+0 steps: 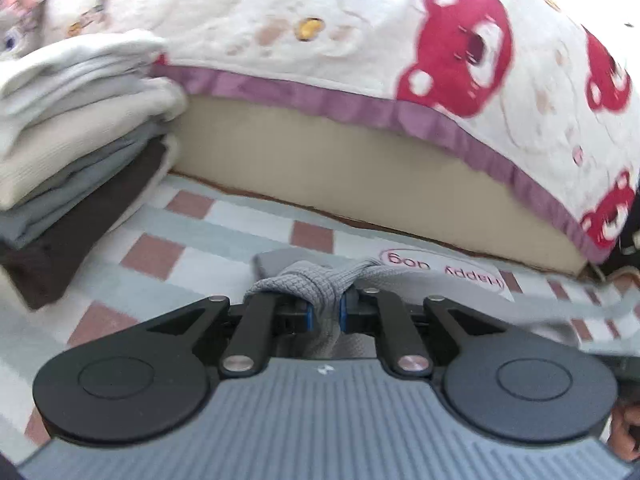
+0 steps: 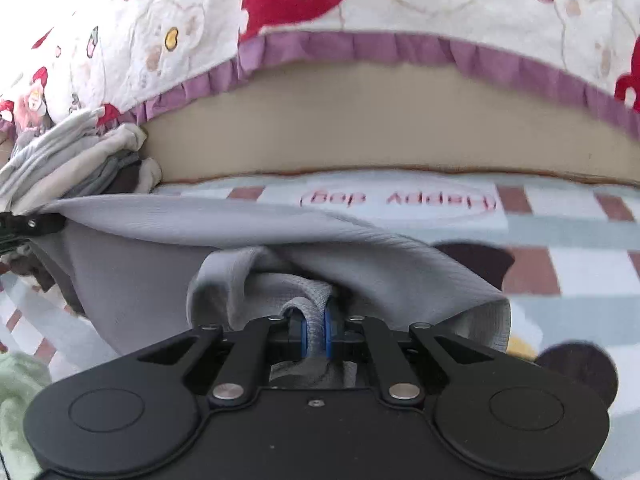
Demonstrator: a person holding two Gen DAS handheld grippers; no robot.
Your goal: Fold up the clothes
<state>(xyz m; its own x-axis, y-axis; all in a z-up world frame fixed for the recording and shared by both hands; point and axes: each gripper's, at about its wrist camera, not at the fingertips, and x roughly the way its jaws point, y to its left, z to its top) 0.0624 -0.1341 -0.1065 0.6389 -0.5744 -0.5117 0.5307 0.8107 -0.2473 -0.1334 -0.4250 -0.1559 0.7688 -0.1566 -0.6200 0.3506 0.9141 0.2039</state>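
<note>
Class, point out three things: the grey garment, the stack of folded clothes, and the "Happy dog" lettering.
grey garment (image 2: 160, 280), right wrist view, its flat middle.
stack of folded clothes (image 1: 80, 140), left wrist view, a cream layer.
"Happy dog" lettering (image 2: 398, 200), right wrist view, its centre.

Left gripper (image 1: 325, 307) pinching grey garment (image 1: 320, 280) over checked blanket (image 1: 168, 248), folded clothes stack (image 1: 80, 140) at left, bear-print cover (image 1: 360, 40) behind

"Happy dog", upside down, apparently printed on the checked mat (image 2: 560, 216).
</note>
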